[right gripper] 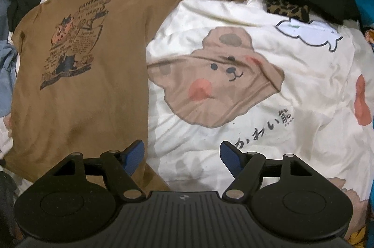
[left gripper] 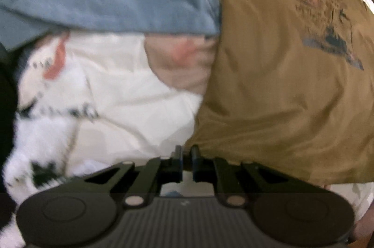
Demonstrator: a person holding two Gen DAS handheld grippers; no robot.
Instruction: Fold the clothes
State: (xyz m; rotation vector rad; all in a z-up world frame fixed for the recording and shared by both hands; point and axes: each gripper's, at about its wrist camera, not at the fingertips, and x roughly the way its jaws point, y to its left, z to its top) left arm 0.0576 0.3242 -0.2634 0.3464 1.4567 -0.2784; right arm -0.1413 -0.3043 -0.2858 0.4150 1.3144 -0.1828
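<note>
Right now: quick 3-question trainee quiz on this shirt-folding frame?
1. True or false: the right gripper is shut on the brown shirt.
2. Which gripper pinches the shirt's edge? A left B right C neither
3. Fill in: the bedsheet shows a cartoon ____.

Key: 1 false, its jaws are open and empty. 2 A. 3 bear.
</note>
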